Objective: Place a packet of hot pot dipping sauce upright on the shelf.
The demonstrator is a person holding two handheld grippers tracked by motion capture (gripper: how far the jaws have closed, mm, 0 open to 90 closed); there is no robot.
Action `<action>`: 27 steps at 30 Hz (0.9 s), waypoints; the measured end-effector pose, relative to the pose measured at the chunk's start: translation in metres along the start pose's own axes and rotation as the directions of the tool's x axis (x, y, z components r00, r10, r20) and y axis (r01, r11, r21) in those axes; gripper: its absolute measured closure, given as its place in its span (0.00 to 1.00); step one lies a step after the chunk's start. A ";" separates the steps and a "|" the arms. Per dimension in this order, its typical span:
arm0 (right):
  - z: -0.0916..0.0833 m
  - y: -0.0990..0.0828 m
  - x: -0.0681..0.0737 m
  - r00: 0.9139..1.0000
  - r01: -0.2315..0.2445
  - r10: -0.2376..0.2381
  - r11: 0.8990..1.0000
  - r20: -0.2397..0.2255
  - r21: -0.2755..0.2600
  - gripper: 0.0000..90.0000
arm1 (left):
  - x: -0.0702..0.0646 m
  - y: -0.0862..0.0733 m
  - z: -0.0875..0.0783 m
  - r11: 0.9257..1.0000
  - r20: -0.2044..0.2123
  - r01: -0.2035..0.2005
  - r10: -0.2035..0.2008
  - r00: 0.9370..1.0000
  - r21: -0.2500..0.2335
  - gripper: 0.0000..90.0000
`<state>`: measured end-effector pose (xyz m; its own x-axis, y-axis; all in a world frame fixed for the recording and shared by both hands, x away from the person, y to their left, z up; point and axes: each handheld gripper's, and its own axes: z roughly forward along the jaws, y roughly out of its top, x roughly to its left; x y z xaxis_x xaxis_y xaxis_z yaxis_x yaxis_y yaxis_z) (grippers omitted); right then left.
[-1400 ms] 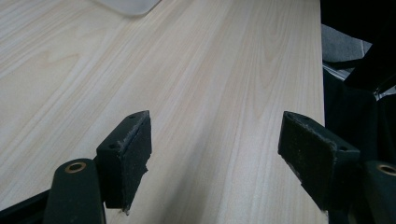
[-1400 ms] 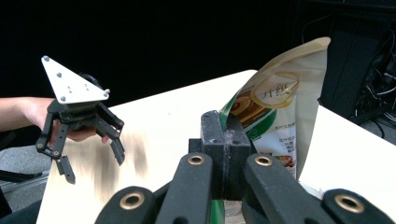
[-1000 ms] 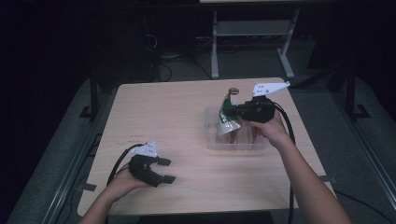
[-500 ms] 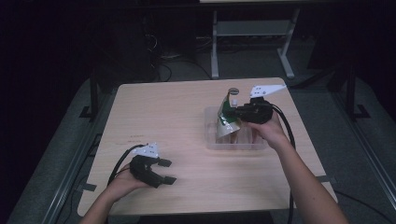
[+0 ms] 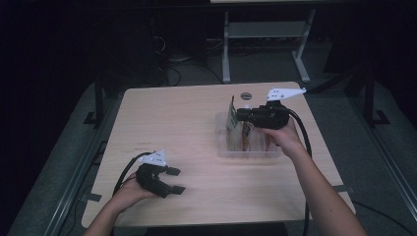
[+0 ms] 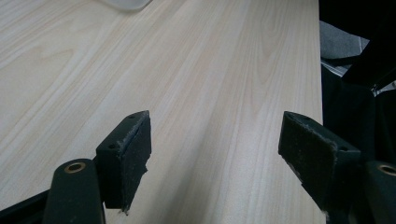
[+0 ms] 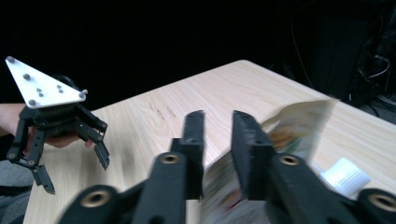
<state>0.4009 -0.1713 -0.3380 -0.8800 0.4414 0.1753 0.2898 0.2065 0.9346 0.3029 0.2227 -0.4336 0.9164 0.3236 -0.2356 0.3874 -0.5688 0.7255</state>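
right gripper (image 7: 218,154) jaws just parted off the blurred packet (image 7: 299,126); left gripper (image 5: 169,180) jaws wide.

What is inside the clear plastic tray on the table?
The clear tray holds snack packets; a green packet stands upright at its left end. The right tool and hand cover the rest.

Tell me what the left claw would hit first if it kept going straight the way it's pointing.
Probably nothing soon: the left claw points across bare table toward the right edge. The clear tray sits off to one side of that line, though depth is hard to judge.
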 end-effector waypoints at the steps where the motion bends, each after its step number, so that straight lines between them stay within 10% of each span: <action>1: -0.002 0.001 0.001 1.000 -0.003 0.003 1.000 -0.001 0.003 0.78 | 0.000 0.000 0.000 1.000 -0.001 -0.001 0.001 1.000 -0.001 0.28; 15: -0.025 -0.006 0.026 0.998 0.001 -0.008 0.994 0.063 0.105 0.50 | 0.000 0.002 -0.001 1.000 -0.010 0.006 -0.006 1.000 -0.012 0.28; 27: -0.041 -0.034 0.047 0.995 -0.022 0.013 0.996 0.102 0.081 0.41 | -0.001 0.002 -0.005 1.000 -0.040 0.007 -0.008 0.999 -0.004 0.28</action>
<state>0.3340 -0.1933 -0.3485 -0.8329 0.5312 0.1552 0.3383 0.2668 0.9024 0.3021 0.2251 -0.4291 0.9087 0.3576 -0.2153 0.3937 -0.5632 0.7265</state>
